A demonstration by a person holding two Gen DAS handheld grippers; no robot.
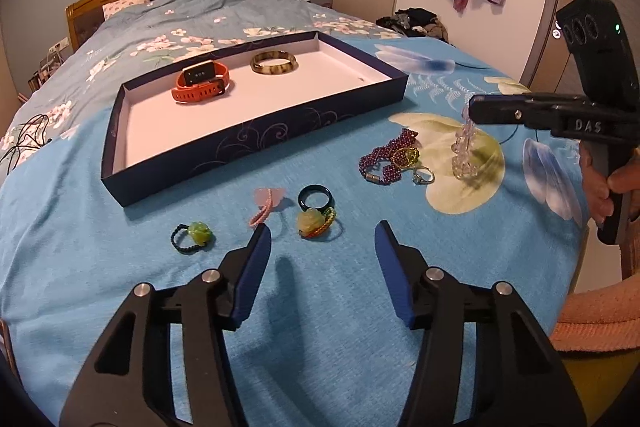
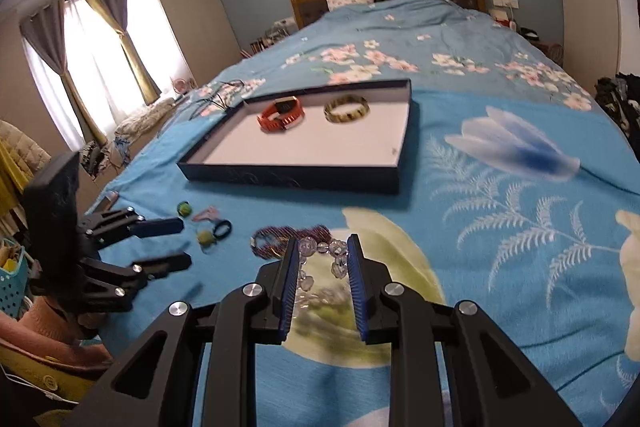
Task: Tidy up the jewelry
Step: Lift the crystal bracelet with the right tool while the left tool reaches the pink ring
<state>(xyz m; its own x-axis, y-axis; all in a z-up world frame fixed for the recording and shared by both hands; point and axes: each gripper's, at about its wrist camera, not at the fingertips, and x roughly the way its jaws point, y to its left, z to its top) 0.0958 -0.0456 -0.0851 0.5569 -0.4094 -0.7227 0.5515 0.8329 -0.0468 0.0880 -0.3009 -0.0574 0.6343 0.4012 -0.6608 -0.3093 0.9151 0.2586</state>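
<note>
The right gripper (image 2: 323, 251), low in the centre of its own view, pinches a clear crystal bead bracelet (image 2: 320, 259) between its blue pads (image 2: 289, 287), the jaws drawn in around the strand; seen from the left wrist camera at the right edge of the frame, the bracelet (image 1: 464, 147) dangles from the tips with its lower end at the blue floral bedspread (image 1: 120, 267). The left gripper (image 1: 322, 239), bottom centre of its view, stands wide open and holds nothing. Just beyond its tips lie a green bead ring (image 1: 194, 235), a pink hair tie (image 1: 266, 205), a black ring (image 1: 316, 197) and a yellow flower ring (image 1: 316, 222); to the right, a purple beaded bracelet (image 1: 384, 157) and a silver ring (image 1: 423, 175). Upper centre, a dark blue tray (image 1: 256, 143) holds an orange watch (image 1: 202, 83) and a mottled bangle (image 1: 274, 62).
</note>
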